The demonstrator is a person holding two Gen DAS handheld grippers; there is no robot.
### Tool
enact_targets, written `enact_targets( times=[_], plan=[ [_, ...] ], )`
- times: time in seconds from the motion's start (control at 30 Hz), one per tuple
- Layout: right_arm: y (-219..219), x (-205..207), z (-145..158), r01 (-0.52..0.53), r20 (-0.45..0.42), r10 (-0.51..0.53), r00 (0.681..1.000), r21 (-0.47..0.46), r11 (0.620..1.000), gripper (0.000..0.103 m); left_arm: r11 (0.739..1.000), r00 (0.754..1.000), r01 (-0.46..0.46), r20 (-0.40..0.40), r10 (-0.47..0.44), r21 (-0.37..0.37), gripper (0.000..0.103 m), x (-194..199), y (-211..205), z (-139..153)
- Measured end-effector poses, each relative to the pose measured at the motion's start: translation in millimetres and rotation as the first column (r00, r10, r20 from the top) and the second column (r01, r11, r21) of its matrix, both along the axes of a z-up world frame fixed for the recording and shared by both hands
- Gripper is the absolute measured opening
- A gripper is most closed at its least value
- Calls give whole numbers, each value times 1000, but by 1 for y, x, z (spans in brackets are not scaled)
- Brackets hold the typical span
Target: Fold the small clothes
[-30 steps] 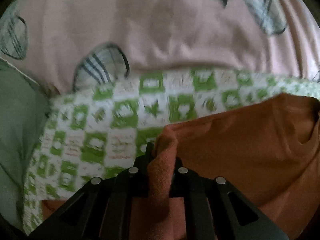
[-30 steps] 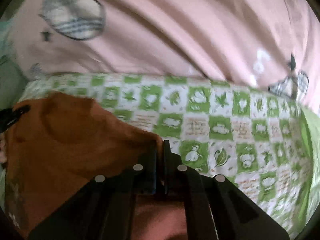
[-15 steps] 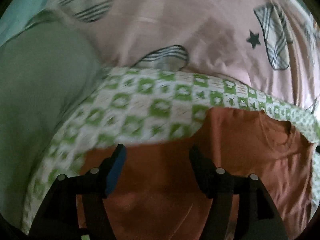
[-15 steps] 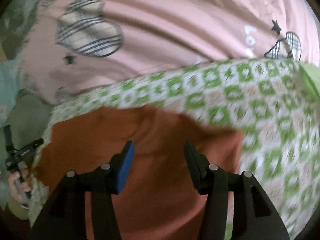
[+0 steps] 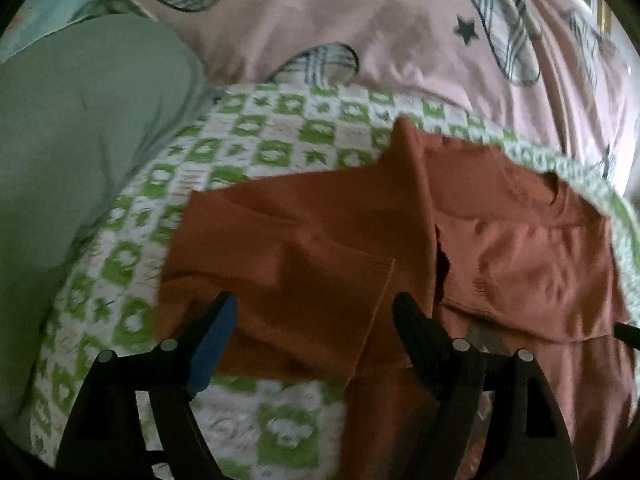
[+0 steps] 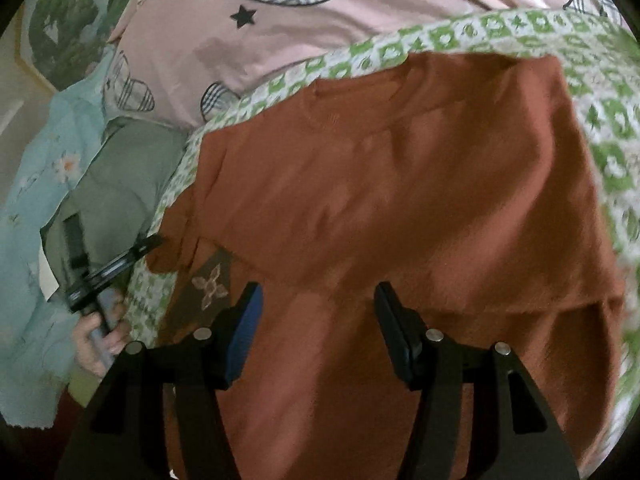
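Note:
A rust-orange small shirt [image 5: 500, 248] lies flat on a green-and-white checked mat [image 5: 248, 148]. Its left sleeve [image 5: 288, 264] is spread out sideways. My left gripper [image 5: 316, 320] is open and empty, hovering just above that sleeve. In the right wrist view the shirt [image 6: 400, 184] fills the middle, with its lower part folded up over the body. My right gripper [image 6: 318, 312] is open and empty above the shirt's near part. The left gripper's tool [image 6: 108, 272] and the hand holding it show at the left edge.
A pink sheet with plaid hearts and stars [image 5: 400, 20] lies behind the mat. A grey-green pillow [image 5: 72, 128] sits at the left. Light blue floral cloth [image 6: 36, 240] hangs at the far left. The mat [image 6: 608, 120] continues to the shirt's right.
Both grippers were shut on the shirt's cloth a second ago. They have opened, let go and pulled back, and the shirt now lies flat on the mat.

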State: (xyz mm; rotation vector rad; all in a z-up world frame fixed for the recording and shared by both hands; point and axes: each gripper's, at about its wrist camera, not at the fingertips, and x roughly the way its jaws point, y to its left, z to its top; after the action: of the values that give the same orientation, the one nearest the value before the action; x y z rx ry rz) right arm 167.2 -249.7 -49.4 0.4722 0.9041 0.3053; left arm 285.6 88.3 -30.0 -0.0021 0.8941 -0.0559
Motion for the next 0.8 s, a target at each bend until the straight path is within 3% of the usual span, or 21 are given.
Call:
enact_targets(
  times=[0.03, 0.1, 0.13, 0.17, 0.33, 0.53, 0.67, 0.8],
  plan=[
    [1, 0, -1, -3, -4, 3, 1000, 2, 1000, 59, 1000, 1000, -7, -9, 8, 14, 79, 5, -2, -5],
    [2, -1, -2, -2, -13, 2, 1000, 0, 1000, 59, 999, 998, -24, -51, 25, 30, 56, 20, -1, -20],
    [1, -2, -1, 2, -13, -2, 1000, -2, 1000, 59, 1000, 998, -19, -62, 19, -4, 23, 22, 3, -23],
    [0, -4, 0, 6, -11, -7, 1000, -3, 1000, 59, 999, 997, -26, -75, 22, -43, 8, 24, 8, -24],
    [-6, -9, 3, 27, 7, -27, 1000, 0, 1000, 59, 993, 1000, -27, 6, 28, -117, 6, 4, 16, 2],
    [-12, -17, 8, 46, 30, -46, 998, 16, 999, 59, 970, 993, 61, 115, -35, -236, 5, -18, -11, 57],
    [-30, -24, 11, 103, 49, -104, 993, 31, 994, 59, 923, 972, 215, 159, -172, -318, 5, -21, -76, 83],
    [-51, -28, 12, 164, 53, -166, 985, 54, 985, 59, 878, 938, 344, 163, -305, -334, 5, -20, -160, 81]
  ],
)
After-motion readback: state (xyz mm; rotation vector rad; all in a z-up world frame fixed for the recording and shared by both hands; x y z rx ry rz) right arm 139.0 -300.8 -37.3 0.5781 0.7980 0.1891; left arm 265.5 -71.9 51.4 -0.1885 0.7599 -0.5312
